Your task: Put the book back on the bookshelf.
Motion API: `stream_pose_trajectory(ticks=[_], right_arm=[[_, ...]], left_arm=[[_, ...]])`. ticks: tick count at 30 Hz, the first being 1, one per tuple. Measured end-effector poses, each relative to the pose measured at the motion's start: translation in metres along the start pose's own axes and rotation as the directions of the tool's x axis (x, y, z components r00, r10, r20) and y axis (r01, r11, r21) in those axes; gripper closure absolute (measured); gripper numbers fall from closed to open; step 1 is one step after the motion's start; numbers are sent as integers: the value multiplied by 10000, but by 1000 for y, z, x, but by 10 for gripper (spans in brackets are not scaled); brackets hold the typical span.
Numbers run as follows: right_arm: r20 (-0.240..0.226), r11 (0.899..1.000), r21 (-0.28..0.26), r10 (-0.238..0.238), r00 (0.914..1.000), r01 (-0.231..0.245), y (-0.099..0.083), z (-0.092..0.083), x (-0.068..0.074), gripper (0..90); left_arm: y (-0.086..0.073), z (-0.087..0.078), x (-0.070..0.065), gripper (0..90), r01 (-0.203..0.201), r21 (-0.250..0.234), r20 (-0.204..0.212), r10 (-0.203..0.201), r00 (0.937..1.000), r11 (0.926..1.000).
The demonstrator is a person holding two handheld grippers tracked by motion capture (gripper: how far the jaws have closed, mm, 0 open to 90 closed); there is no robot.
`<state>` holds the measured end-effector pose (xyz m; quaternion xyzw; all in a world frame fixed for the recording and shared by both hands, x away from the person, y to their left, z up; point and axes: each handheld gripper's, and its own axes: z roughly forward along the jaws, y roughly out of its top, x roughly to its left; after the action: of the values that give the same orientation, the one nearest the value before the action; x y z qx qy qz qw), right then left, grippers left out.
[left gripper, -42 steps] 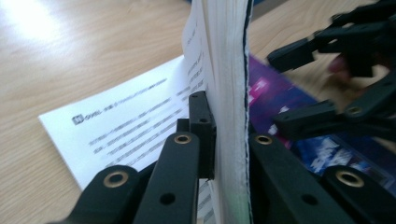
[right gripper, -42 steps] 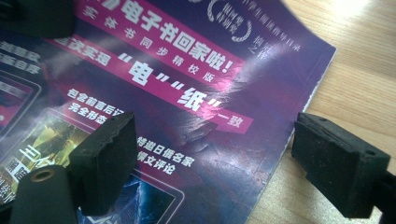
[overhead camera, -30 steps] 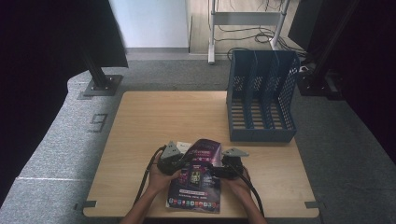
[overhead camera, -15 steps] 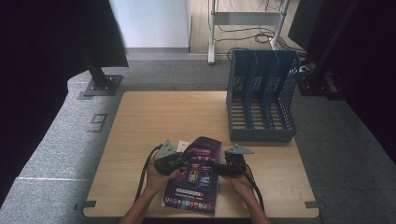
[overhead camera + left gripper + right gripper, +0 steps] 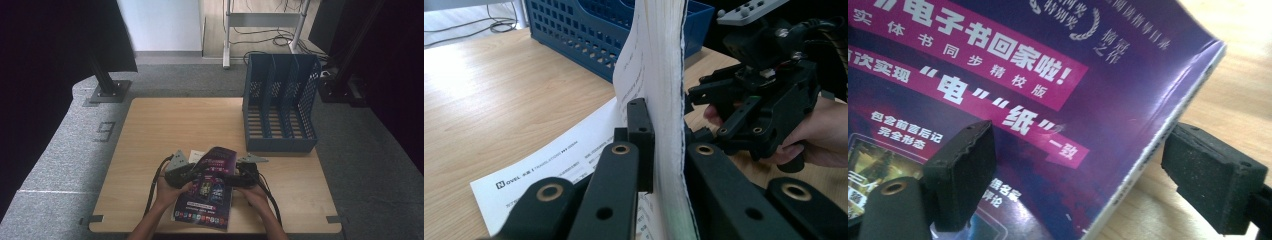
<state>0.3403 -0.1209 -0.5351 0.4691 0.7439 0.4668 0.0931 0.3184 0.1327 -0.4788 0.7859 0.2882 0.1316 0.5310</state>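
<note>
While the left gripper [image 5: 659,145] clamps the purple glossy paperback book [image 5: 210,187] upright, the right gripper [image 5: 1088,175] straddles its edge open-jawed; closing seems next, toward the blue mesh file rack [image 5: 280,107].

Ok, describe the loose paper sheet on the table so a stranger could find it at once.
Start at the blue file rack on the far right of the wooden table, then come toward the near edge, to the purple magazine. The paper sheet lies flat just left of it: white with black print, unlike the glossy purple cover.
</note>
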Motion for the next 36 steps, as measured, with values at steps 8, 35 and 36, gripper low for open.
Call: stream_pose_trajectory(ticks=[8,35,36], right_arm=[[-32,9997,-10,230,9997,-230,1,-3,-1,162],[495,9989,446,-184,9986,162,1,1,6,241],[489,9989,434,-193,9986,172,1,1,6,243]], left_arm=[[-5,1,6,866,304,-41,144,-303,9994,9995],[-41,33,28,864,1439,1493,-212,-1423,9896,9783],[-42,34,29,864,1499,1509,-198,-1486,9887,9771]])
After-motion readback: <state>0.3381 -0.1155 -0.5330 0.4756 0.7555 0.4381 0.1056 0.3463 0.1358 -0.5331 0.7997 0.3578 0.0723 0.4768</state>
